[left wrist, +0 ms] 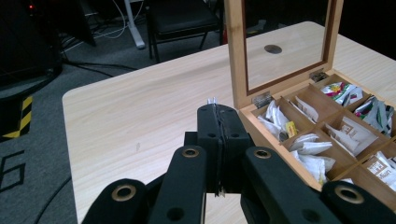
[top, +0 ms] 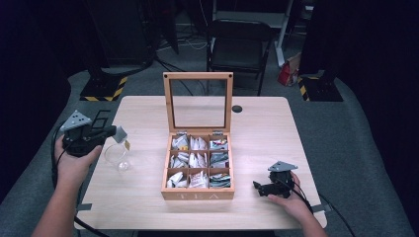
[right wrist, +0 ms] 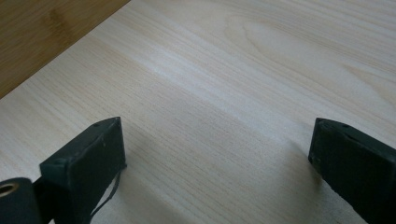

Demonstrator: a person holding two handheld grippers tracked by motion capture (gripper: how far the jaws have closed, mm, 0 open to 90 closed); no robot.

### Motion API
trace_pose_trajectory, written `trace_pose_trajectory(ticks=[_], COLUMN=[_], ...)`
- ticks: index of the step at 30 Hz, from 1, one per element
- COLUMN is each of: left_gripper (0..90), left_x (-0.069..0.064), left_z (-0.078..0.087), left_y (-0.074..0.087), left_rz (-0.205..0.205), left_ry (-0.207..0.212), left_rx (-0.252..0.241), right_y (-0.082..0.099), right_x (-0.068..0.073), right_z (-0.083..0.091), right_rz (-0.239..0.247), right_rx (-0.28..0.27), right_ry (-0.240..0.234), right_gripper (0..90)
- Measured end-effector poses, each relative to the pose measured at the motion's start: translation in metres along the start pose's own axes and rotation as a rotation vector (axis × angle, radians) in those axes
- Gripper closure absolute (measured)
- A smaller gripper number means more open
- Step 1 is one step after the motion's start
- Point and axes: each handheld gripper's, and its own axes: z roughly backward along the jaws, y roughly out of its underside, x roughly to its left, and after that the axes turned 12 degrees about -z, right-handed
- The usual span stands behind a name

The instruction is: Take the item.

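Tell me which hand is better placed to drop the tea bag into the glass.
Left. Its claw is shut on the tea bag, right above the glass. The right claw rests open on the table, beyond the tea box.

Pale wooden bench (top: 148, 207) with rounded corners, bearing a small dark round disc (top: 237, 108) near its far edge. Behind the bench, a black folding chair (top: 239, 47) stands on grey floor (top: 360, 148). Two black-and-yellow striped floor bases, one at far left (top: 104, 89) and one at far right (top: 318, 89). A red bag (top: 286, 74) lies beside the chair, and cables (top: 192, 44) trail across the floor in the dark background.
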Motion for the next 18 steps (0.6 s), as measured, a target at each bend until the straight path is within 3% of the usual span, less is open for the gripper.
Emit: trace_pose_trajectory(ticks=[18], left_gripper=[89.1], left_x=[0.015], left_z=[0.008], left_y=[0.015], left_rz=[0.036], left_ry=[-0.038], left_rx=[0.024], right_y=[0.000], right_x=[0.000], right_z=[0.000], right_rz=[0.000], right_rx=[0.000], right_ry=[0.000], right_gripper=[3.0])
